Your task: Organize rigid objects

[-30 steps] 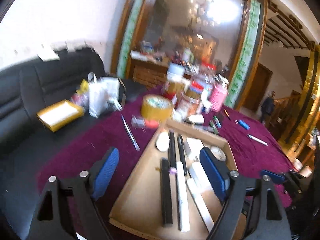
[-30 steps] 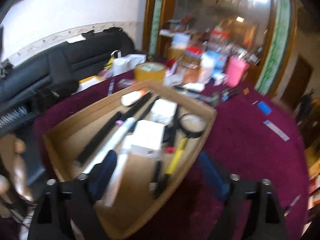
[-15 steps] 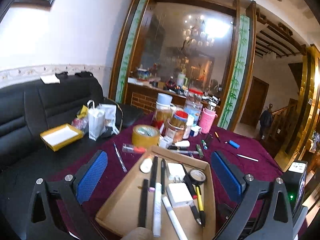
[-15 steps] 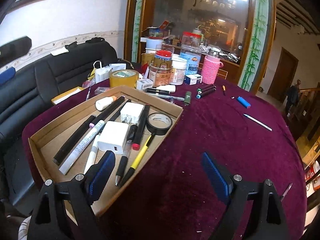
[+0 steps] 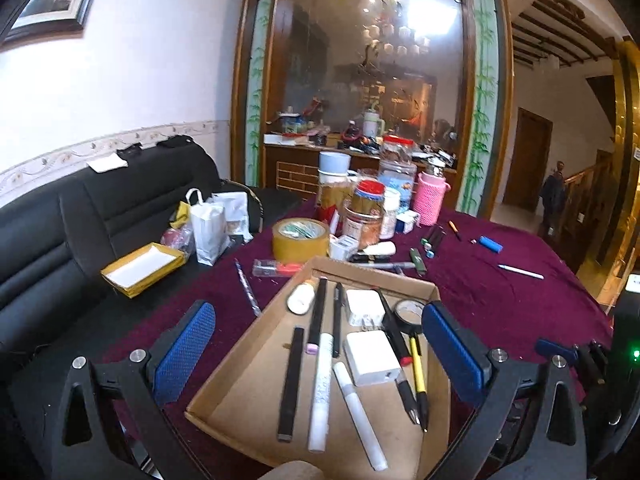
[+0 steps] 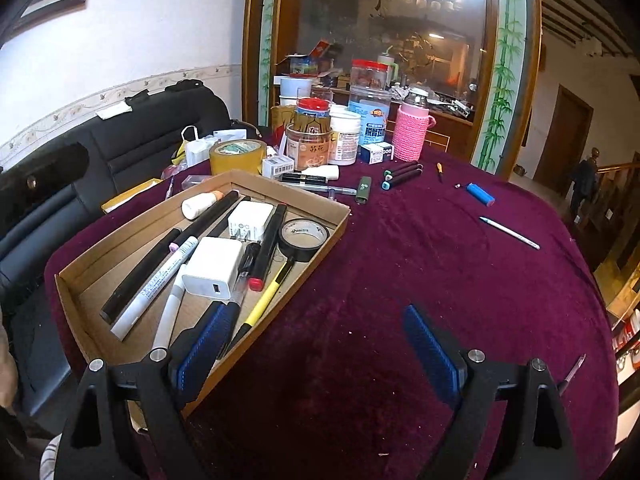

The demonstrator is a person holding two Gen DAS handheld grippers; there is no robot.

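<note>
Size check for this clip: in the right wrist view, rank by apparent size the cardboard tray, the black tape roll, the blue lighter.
1. cardboard tray
2. black tape roll
3. blue lighter, which lies farther from the camera, so its true size is unsure.

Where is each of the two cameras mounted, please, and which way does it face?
Left wrist: on the left gripper, looking forward and down over the shallow cardboard tray; both blue-padded fingers show, open.
Right wrist: on the right gripper, looking forward and down over the purple tablecloth; fingers open.
Shared: tray, brown packing-tape roll, pink knitted bottle.
</note>
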